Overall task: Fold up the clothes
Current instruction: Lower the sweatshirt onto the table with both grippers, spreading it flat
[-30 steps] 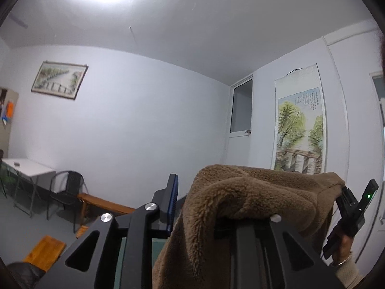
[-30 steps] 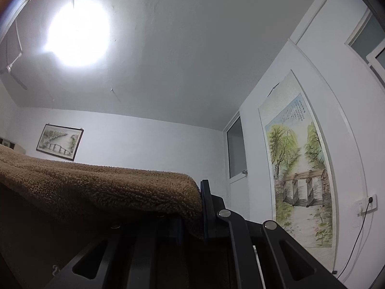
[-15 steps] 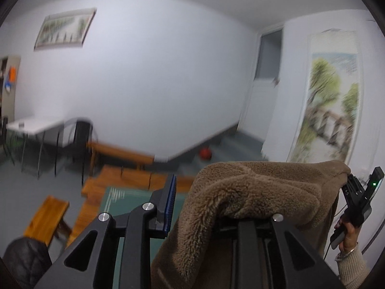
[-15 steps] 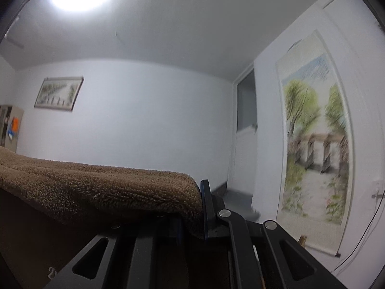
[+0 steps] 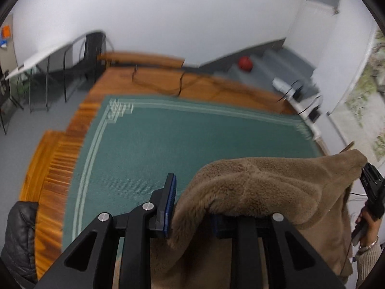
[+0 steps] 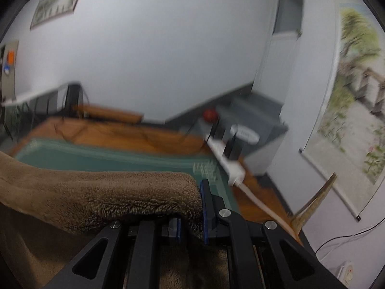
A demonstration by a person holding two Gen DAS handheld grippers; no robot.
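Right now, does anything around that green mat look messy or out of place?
Yes: loose dark cables sprawl across the wooden floor beyond the green mat, and a red ball sits on the grey step.

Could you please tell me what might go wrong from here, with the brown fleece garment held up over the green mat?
1. The brown fleece garment is thick; bunched in the left gripper, it may slip out.
2. Draped fleece hides one of the right gripper's fingers, so its hold is hard to judge.
3. The white power strip with plugged cables lies beside the green mat; a hanging hem could snag there.
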